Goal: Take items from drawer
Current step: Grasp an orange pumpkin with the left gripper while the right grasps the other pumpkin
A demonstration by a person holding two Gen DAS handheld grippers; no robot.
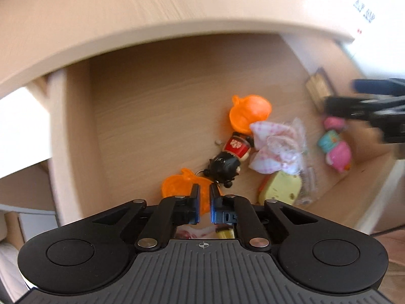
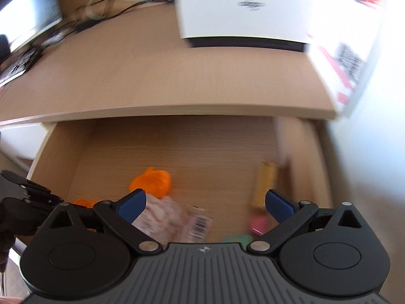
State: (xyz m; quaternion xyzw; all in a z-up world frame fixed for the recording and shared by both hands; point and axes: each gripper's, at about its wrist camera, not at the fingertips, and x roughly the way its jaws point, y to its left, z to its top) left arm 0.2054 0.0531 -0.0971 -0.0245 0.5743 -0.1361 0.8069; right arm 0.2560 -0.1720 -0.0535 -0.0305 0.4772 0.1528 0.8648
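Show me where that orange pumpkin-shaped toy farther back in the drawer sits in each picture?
Left wrist view: the orange pumpkin toy lies right of centre, touching the pink-checked packet.
Right wrist view: it is left of centre, blurred, above the same packet.
Shared landmark: the desk's front edge.

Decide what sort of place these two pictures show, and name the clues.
Probably a home desk or study corner: a pulled-out wooden drawer full of small toys such as an orange plastic pumpkin, under a desktop carrying cables and a white box.

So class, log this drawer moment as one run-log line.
left gripper: shut on nearer orange pumpkin shell | right gripper: open, over pink wrapped packet, holding nothing | drawer: open
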